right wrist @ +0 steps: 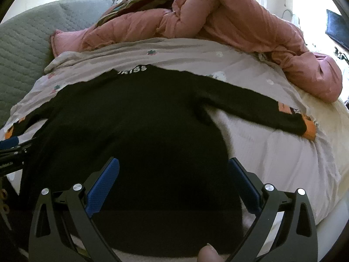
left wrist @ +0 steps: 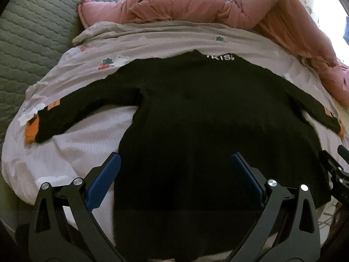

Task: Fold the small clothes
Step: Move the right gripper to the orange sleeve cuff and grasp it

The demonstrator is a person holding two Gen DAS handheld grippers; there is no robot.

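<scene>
A small black long-sleeved top (left wrist: pixel 196 113) lies flat on a pale printed sheet (left wrist: pixel 91 144), collar with white letters at the far end and both sleeves spread out. It also shows in the right wrist view (right wrist: pixel 130 120). My left gripper (left wrist: pixel 175 159) is open over the top's lower left part, holding nothing. My right gripper (right wrist: pixel 174 163) is open over the top's lower right part, holding nothing. The right gripper's edge shows in the left wrist view (left wrist: pixel 336 170), and the left gripper's edge shows in the right wrist view (right wrist: pixel 11 146).
A crumpled pink quilt (left wrist: pixel 240 11) lies along the far and right side of the bed; it also shows in the right wrist view (right wrist: pixel 229 17). A grey quilted headboard (left wrist: pixel 32 32) rises at the left. A fingertip (right wrist: pixel 207 254) shows at the bottom edge.
</scene>
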